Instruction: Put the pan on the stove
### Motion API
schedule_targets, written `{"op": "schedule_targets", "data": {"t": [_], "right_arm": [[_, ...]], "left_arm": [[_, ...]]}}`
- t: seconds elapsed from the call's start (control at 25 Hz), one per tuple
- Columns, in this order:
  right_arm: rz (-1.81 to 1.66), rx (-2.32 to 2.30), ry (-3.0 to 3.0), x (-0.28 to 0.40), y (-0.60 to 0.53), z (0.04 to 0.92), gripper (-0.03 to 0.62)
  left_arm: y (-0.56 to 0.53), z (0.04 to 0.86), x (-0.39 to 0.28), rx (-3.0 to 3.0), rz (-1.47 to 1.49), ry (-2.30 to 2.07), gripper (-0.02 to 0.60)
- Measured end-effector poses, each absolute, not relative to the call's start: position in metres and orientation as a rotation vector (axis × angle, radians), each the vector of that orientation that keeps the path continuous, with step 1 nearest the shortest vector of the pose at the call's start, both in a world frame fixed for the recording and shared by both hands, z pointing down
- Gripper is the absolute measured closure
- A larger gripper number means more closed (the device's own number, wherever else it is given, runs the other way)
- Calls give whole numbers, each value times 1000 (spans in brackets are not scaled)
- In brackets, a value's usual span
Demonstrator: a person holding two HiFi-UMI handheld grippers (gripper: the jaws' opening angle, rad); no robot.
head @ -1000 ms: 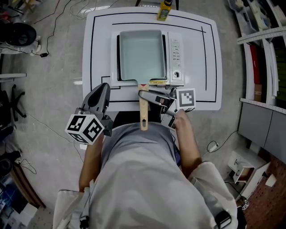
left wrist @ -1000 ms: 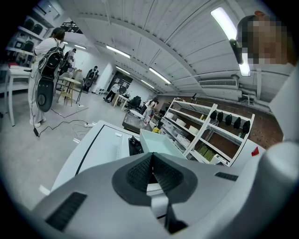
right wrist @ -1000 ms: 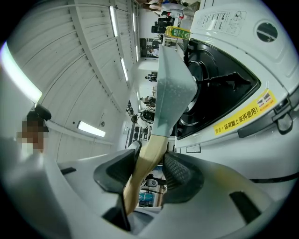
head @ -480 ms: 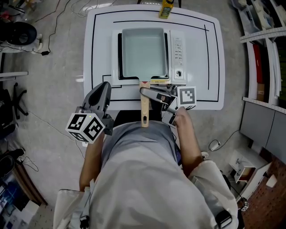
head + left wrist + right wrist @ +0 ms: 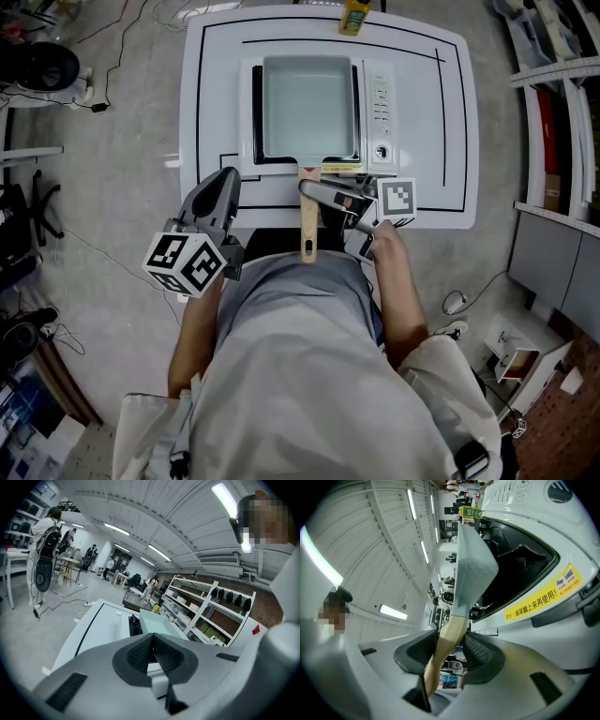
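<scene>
On the table (image 5: pixel 214 94), the stove (image 5: pixel 380 127) sits centred (bare margins either side) with the pan (image 5: pixel 309 94) on it. Its wooden handle (image 5: pixel 307 230) overhangs the near edge, clamped by the right gripper (image 5: pixel 307 188); the left gripper (image 5: pixel 226 178), near that edge, has its 2 jaws pressed together, empty.

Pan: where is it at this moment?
Head view: the pan is on the stove at the white table's middle, its wooden handle pointing back toward the person, between the right tool's jaws.
</scene>
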State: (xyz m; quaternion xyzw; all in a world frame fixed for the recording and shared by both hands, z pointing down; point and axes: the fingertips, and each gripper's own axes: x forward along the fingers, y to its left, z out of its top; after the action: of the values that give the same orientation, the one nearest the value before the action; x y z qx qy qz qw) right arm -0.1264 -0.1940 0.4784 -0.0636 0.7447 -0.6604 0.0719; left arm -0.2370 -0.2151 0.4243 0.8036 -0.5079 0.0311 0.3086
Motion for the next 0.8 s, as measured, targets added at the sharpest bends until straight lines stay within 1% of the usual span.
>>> {"op": "schedule_targets", "data": {"t": [0.8], "right_arm": [[-2015, -194, 2244, -125, -199, 482, 407]], "left_arm": [[-216, 436, -224, 2140, 105, -1273, 574]]}}
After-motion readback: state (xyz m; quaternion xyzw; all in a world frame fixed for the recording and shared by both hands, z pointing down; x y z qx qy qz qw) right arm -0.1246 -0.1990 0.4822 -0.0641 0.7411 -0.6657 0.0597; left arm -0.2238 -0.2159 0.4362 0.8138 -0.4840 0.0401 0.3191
